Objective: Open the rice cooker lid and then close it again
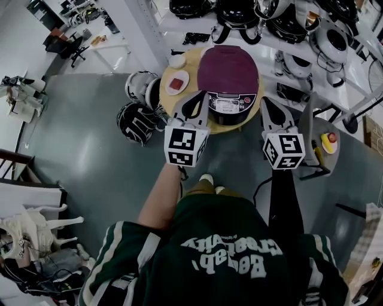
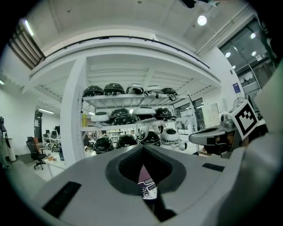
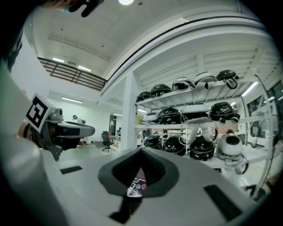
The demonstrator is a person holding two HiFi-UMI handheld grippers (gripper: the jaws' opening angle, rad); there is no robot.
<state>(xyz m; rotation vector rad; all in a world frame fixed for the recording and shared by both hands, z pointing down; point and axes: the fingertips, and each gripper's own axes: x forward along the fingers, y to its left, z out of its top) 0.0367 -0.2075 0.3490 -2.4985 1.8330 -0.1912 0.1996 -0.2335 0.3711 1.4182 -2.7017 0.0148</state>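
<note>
In the left gripper view the left claw's (image 2: 142,147) own grey body fills the lower frame; only a sliver of the rice cooker (image 2: 146,184) shows through the notch under its closed tips. The right gripper view gives the same, a strip of control panel (image 3: 136,185) with buttons too small to read. In the head view the cooker hides most of the table (image 1: 169,98), the red thing on the plate (image 1: 177,82) is too small to tell, and the shelf helmets (image 1: 239,12) are cut off at the upper edge.

This is an open lab or workshop hall. A white shelf rack (image 2: 132,97) is packed with black and white helmets (image 3: 170,115), with grey floor (image 1: 90,149) before it. Office chairs (image 2: 35,152) and desks (image 1: 111,45) stand left of the rack, and ceiling lights (image 2: 202,20) hang high above it.
</note>
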